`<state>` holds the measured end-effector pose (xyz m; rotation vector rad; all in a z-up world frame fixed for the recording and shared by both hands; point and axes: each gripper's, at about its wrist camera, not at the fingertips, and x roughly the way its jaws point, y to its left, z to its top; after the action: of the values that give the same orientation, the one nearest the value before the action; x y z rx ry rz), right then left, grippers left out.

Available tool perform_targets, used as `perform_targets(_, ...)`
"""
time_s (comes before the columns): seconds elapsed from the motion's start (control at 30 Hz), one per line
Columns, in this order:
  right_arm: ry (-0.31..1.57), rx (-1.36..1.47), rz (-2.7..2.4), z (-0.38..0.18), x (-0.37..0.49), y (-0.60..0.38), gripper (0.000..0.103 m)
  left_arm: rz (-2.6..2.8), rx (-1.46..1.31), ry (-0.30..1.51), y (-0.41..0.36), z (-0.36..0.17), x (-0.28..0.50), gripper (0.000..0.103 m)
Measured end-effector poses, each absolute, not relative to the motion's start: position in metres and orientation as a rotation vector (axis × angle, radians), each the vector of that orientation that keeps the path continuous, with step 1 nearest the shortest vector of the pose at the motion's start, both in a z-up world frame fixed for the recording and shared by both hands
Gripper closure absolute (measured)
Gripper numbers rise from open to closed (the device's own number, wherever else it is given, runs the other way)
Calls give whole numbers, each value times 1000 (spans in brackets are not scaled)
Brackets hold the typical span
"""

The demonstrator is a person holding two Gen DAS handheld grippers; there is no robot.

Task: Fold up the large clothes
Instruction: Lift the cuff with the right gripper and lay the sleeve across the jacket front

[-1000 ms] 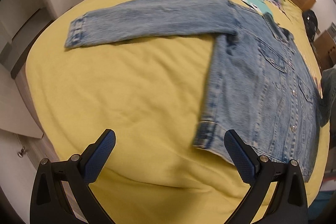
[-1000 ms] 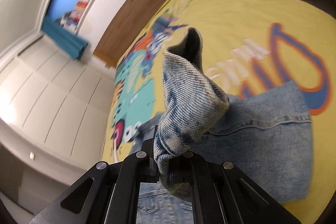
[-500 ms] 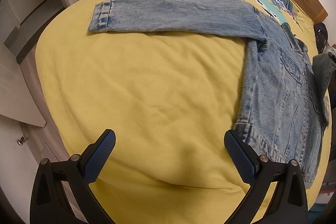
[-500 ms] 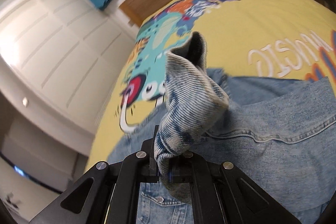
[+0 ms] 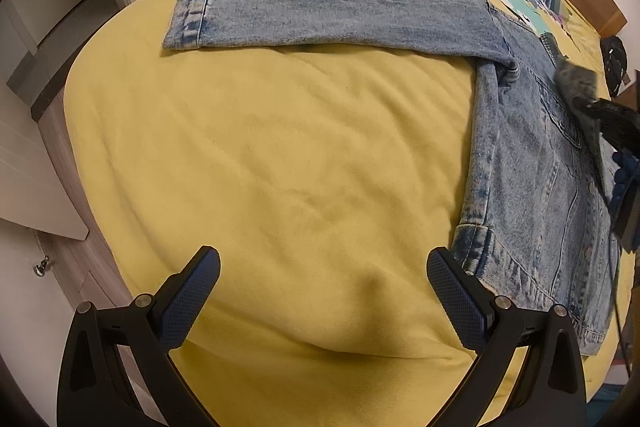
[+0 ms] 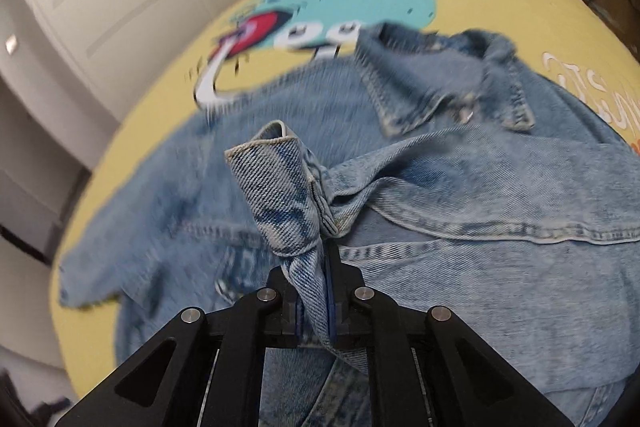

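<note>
right claw: the right gripper (image 6: 314, 301) is clamped tight on the cuff (image 6: 276, 195) of one sleeve, the denim bunches up out of the pinch and sticks up in a stiff little fold

left claw: the left gripper (image 5: 322, 291) is spread wide with nothing in it, hovering over bare bedspread near the foot edge of the bed, the hem corner (image 5: 474, 247) sits just beside its right finger

jacket: the denim jacket (image 5: 532, 187) lies face up, buttoned, toward the right side of the bed (image 5: 280, 155), collar (image 6: 440, 83) pointing at the headboard end, the carried sleeve is draped across the chest

other sleeve: the left sleeve (image 5: 328, 11) is stretched flat straight out toward the left edge of the bed, its end well apart from both claws

how it handles: I'd guess heavy-ish, thick denim that holds creases and doesn't slip, it'll drag on the fuzzy cover rather than slide, so lift before moving

where to grab: cuffs, the hem band and the shoulder seam look like the best bets, doubled fabric gives the pads something to bite, the next grab for the free claw is probably the flat sleeve's cuff or that hem corner

containers: none in view, just the bed carrying the jacket, plus a dark bag (image 5: 614, 61) off the far right corner, can't tell what's in it
</note>
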<state>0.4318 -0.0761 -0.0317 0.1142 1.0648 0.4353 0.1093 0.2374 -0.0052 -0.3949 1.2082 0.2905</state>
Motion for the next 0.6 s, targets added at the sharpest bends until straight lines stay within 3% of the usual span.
perform_targets(0.1, 1077, 44, 421, -42, 425, -60, 84, 289, -391, 1211, 236, -6, 110, 1)
perform_targets(0.27, 1073, -63, 446, -44, 411, -31, 52, 287, -391, 1202, 235, -5, 110, 1)
perform_targets(0.47, 1043, -129, 475, -35, 397, -7, 26, 287, -351, 1155, 229, 6, 111, 1)
perform_targets(0.6, 1018, -114, 506, -22, 388, -9, 23, 242, -342, 1157, 219, 10, 121, 1)
